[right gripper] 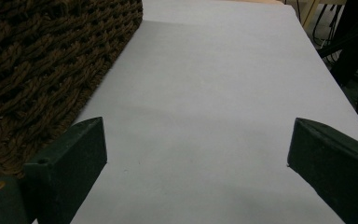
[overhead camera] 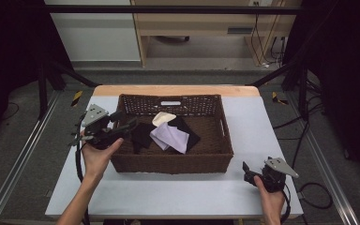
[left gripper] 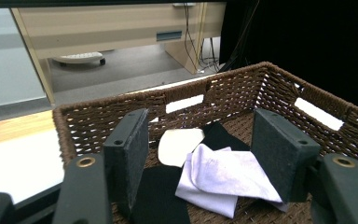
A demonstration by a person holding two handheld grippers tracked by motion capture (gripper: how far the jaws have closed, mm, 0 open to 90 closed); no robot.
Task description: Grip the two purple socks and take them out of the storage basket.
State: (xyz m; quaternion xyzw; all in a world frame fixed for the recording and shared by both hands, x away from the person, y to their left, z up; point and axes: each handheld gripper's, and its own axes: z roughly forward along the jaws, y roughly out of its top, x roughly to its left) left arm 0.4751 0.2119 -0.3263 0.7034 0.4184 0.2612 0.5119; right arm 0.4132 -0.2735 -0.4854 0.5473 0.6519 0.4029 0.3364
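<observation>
I see left gripper (overhead camera: 130,124) jaws wide over wicker basket (overhead camera: 171,164) left rim | lilac cloth (overhead camera: 169,137) mid-frame inside basket | right gripper (overhead camera: 248,174) jaws wide, lower right on counter (overhead camera: 168,192)

A light wooden desk (overhead camera: 192,23) stands beyond the table on grey floor (overhead camera: 192,75), flanked by black curtains (overhead camera: 9,42).

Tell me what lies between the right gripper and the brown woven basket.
Nothing: the high view shows only bare white table between the right gripper and the brown woven basket.
</observation>
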